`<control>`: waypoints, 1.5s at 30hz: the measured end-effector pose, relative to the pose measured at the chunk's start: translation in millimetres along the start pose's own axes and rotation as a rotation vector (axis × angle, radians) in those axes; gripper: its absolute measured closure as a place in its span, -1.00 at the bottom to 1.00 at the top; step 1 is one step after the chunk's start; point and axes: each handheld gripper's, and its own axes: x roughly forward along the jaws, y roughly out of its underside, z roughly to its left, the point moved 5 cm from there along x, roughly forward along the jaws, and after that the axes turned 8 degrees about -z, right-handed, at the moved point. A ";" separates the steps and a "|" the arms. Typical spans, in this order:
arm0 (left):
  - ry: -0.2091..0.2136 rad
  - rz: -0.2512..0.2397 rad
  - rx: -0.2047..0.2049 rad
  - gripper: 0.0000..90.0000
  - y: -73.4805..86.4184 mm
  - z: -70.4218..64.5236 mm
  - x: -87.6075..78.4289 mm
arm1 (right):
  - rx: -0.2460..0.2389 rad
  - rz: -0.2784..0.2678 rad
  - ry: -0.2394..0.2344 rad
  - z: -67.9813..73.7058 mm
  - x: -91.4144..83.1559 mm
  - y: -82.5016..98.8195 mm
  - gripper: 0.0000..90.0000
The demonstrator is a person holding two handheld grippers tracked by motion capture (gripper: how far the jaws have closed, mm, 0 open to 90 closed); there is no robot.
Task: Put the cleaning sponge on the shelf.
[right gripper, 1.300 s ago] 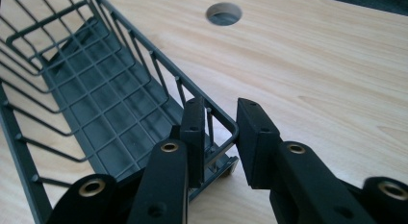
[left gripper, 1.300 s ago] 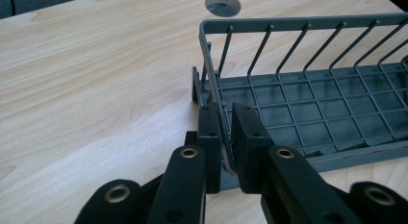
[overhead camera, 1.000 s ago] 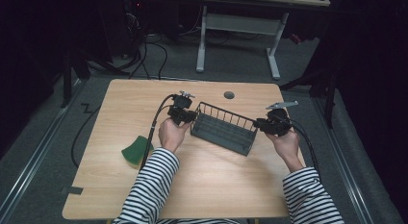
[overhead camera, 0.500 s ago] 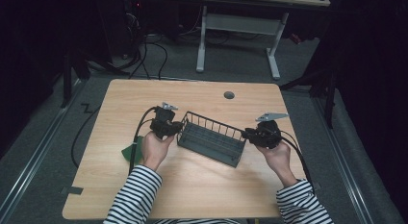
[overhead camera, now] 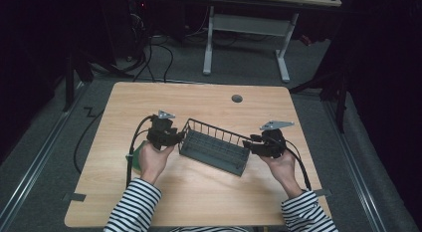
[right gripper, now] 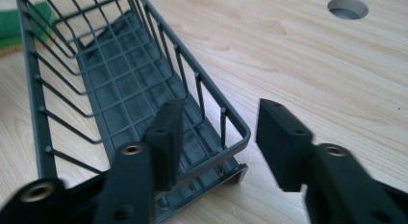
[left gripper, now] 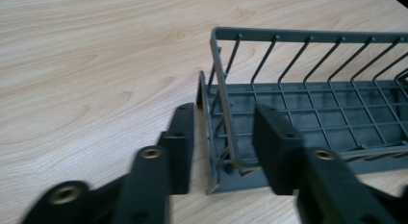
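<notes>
A dark wire basket (overhead camera: 215, 146) lies mid-worktop (overhead camera: 199, 100). The left gripper (left gripper: 223, 137) and the right gripper (right gripper: 219, 130) each straddle an end wall, fingers (left gripper: 179, 137) spread apart. A green object (right gripper: 21, 22) lies beyond.

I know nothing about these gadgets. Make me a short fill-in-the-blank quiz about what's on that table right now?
1. The dark grey wire basket sits on a table made of ____.
2. The left gripper and the right gripper each have open jaws straddling one ____ wall of the basket.
3. Inside, the basket is ____.
4. Beyond the basket's far end, the right gripper view shows something coloured ____.

Missing words: wood; end; empty; green
</notes>
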 end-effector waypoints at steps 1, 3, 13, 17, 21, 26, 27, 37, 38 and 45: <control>0.005 -0.011 -0.005 0.19 0.5 1.2 -2.4 | 0.008 -0.010 0.000 -0.1 -1.2 -0.8 0.09; 0.012 -0.034 -0.012 0.02 2.0 3.9 -7.4 | 0.028 -0.032 -0.003 -0.3 -4.6 -2.6 0.00; -0.004 -0.104 -0.038 -0.20 14.3 25.4 -34.3 | 0.052 -0.186 0.012 0.3 -31.0 -8.2 -0.08; -0.021 -0.106 -0.017 -0.25 23.0 32.5 -43.5 | 0.088 -0.225 0.038 -5.8 -44.2 1.1 -0.08; -0.039 -0.091 0.017 -0.29 34.9 38.9 -52.8 | 0.096 -0.202 0.081 -17.1 -50.7 19.7 -0.08; -0.057 -0.084 0.037 -0.31 49.8 48.4 -64.8 | 0.134 -0.169 0.142 -31.8 -53.3 54.2 -0.10; -0.062 -0.081 0.039 -0.31 52.6 50.5 -66.3 | 0.143 -0.159 0.150 -33.5 -53.5 61.0 -0.10; -0.093 -0.053 0.054 -0.39 78.3 73.1 -76.1 | 0.115 -0.095 0.251 -41.8 -45.1 108.2 -0.15; -0.094 -0.044 0.057 -0.40 81.0 75.1 -75.6 | 0.107 -0.089 0.259 -42.6 -43.3 111.4 -0.15; -0.111 0.025 0.058 -0.50 97.2 87.5 -59.7 | 0.089 -0.046 0.304 -48.3 -37.5 120.6 -0.16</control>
